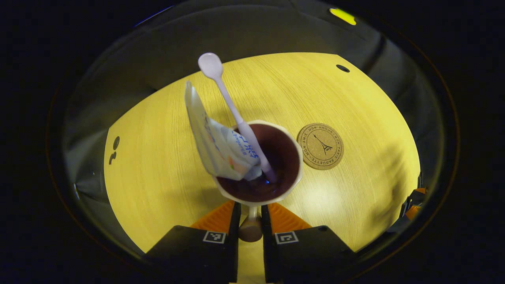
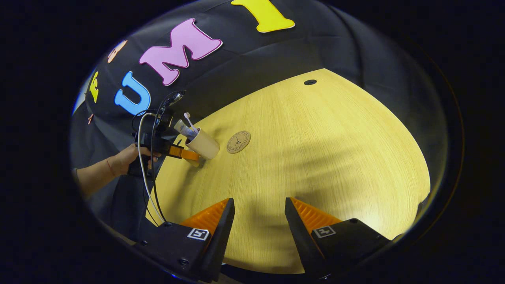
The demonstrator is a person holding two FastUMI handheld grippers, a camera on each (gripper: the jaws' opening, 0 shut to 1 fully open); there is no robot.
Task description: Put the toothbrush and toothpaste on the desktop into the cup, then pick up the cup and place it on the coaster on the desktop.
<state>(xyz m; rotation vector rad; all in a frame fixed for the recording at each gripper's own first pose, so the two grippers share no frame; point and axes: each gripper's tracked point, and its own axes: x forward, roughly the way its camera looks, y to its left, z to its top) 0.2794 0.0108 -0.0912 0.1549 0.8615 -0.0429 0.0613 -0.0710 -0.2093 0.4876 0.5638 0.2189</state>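
My left gripper is shut on the handle of a cream cup with a dark inside. A white toothbrush and a white toothpaste tube stand in the cup, leaning to the left. The round cork coaster lies on the wooden desktop just right of the cup. In the right gripper view the cup tilts a little beside the coaster, held by the left gripper. My right gripper is open over bare desktop, holding nothing.
A person's hand grips the left gripper's handle, with cables hanging from it. The desktop has small dark holes near its far edge. Black cloth surrounds the desk.
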